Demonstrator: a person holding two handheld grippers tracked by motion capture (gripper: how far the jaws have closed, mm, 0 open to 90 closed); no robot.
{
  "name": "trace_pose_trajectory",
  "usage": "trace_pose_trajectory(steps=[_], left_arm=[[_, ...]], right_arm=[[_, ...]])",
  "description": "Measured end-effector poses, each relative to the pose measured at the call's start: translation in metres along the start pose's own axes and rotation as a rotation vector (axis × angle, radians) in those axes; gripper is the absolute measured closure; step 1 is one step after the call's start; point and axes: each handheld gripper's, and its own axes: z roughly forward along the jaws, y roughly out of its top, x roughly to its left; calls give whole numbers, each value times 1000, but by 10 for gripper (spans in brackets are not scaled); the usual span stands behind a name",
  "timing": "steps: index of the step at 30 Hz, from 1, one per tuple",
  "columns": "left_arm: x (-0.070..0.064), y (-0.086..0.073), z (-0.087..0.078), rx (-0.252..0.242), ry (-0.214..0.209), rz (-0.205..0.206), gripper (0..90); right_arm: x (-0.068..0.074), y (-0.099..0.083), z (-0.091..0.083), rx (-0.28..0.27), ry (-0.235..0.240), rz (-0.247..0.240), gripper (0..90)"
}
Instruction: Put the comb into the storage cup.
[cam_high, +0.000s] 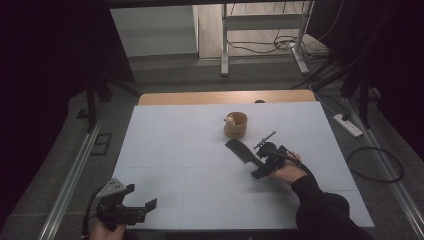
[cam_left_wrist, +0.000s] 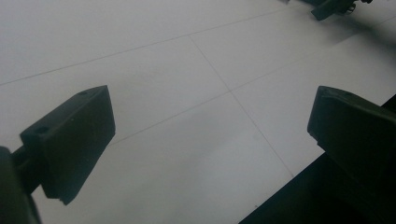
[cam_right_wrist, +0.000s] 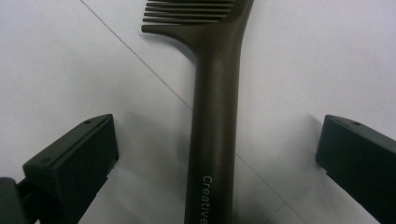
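Thing in hand: a dark brown plastic comb with a long straight handle (cam_right_wrist: 212, 140) is seen lying flat on the white desk (cam_high: 190, 150), just in front of a small round wooden cup (cam_high: 235, 125).
Right gripper: the right gripper (cam_right_wrist: 219, 154) is held low over the comb handle, its fingers (cam_right_wrist: 74, 158) spread wide to either side of it, with nothing yet pinched.
Left gripper: the left gripper (cam_high: 131, 206) is parked near the desk's front left corner, well apart from the comb, fingers (cam_left_wrist: 70, 140) spread and empty.
Risk: the thin, flat handle could be pushed sideways or spun if one finger lands first; it is judged that a closing off-centre would be the cause.
Second risk: the teeth end could be swung into the cup if the comb is lifted tilted.
High view alone: the cup, a pale item inside it, and the comb's place relative to it are shown.
Right gripper view alone: the comb's teeth, the lettering on the handle and the centring of the handle between the fingers are shown.
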Motion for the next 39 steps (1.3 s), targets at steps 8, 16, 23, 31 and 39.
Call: trace_pose_trajectory(steps=[8,16,23,31,39], left_arm=[[0,0,0,1,0,0,16],[0,0,0,3,1,3,16],[0,0,1,3,2,4,16],[-1,0,0,2,4,5,15],[-4,0,-1,-14,17,29,9]], right_arm=[[1,1,-1,19,-5,21,14],[5,5,-10,11,11,-7,322],[-1,4,-15,2,13,0,617],[1,4,-15,-2,11,-32,722],[-2,1,-16,-26,34,-25,723]])
